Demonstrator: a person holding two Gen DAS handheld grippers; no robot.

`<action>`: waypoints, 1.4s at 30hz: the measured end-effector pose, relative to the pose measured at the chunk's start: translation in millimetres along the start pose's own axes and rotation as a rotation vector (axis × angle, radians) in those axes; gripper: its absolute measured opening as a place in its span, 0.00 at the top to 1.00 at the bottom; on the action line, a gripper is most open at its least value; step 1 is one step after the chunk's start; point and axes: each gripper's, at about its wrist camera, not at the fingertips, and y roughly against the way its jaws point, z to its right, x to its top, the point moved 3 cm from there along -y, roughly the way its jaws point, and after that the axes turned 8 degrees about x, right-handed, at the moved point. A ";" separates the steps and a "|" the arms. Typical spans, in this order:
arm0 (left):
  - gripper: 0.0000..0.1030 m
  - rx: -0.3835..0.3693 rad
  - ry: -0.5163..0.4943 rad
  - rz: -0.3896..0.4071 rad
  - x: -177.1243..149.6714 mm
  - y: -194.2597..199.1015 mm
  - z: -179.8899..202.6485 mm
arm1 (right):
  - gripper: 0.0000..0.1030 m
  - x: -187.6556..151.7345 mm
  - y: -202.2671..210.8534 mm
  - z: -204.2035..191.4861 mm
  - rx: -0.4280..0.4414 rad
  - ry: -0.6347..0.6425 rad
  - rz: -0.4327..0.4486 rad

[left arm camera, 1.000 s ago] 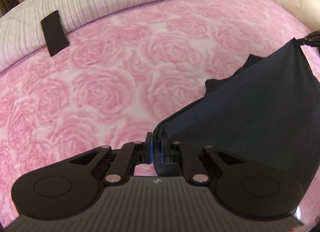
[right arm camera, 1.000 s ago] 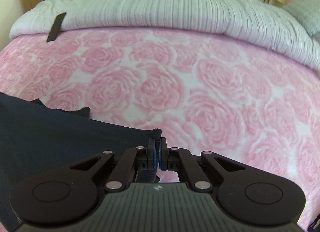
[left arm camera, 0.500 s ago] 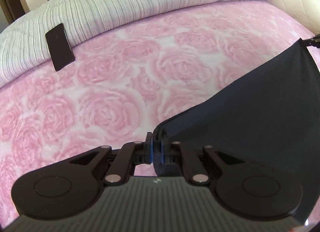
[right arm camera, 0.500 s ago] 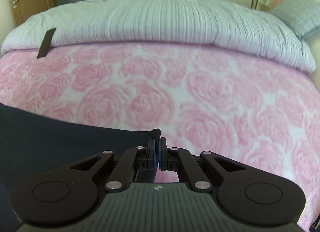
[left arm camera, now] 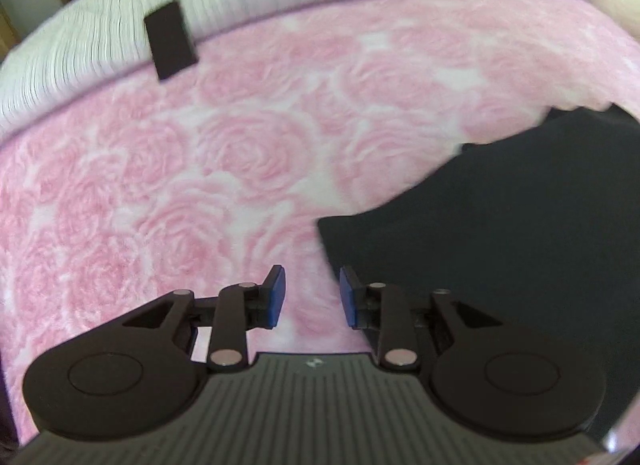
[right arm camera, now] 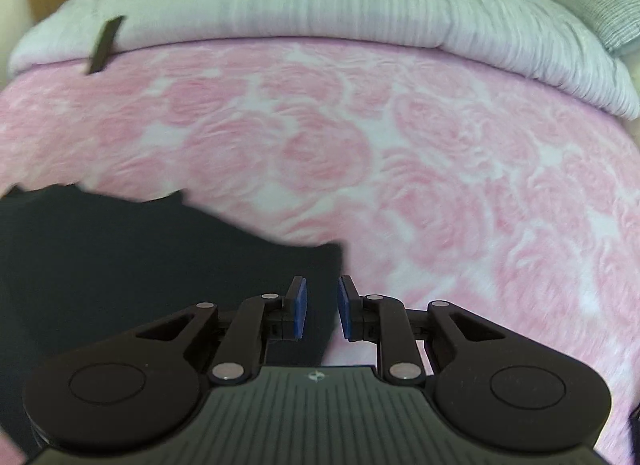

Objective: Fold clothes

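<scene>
A dark navy garment (left arm camera: pixel 500 225) lies flat on the pink rose-patterned blanket (left arm camera: pixel 200 169). In the left wrist view its near left corner sits just ahead of the right finger. My left gripper (left arm camera: pixel 308 297) is open and empty, over bare blanket beside that corner. In the right wrist view the same garment (right arm camera: pixel 140 257) fills the lower left, its right corner just ahead of the fingers. My right gripper (right arm camera: pixel 320 307) is open and empty, above the garment's right edge.
A white ribbed duvet (right arm camera: pixel 320 1) lies folded along the far side of the bed. A small black flat object (left arm camera: pixel 170 39) rests at its edge, also in the right wrist view (right arm camera: pixel 105 45). A grey pillow (right arm camera: pixel 604 13) is at far right.
Both grippers were shut on the garment's corners, holding it stretched above the bed. Now both have opened and let go, and the garment lies on the blanket.
</scene>
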 end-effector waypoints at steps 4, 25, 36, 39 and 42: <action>0.76 -0.088 -0.107 -0.003 -25.2 21.6 37.8 | 0.79 -34.4 10.4 -43.2 0.099 0.012 -0.043; 0.60 -0.029 -0.666 0.127 -135.2 105.8 103.6 | 0.57 -139.2 67.9 -121.4 0.116 0.214 -0.216; 0.73 0.017 -1.093 0.301 -192.0 76.6 119.6 | 0.52 -194.1 34.1 -191.2 -0.218 0.811 -0.276; 0.86 0.036 -1.081 0.316 -185.0 65.6 110.0 | 0.54 -197.4 29.0 -196.6 -0.281 0.898 -0.249; 0.94 0.010 -1.063 0.316 -180.8 59.7 106.5 | 0.71 -199.4 24.7 -198.8 -0.313 0.949 -0.245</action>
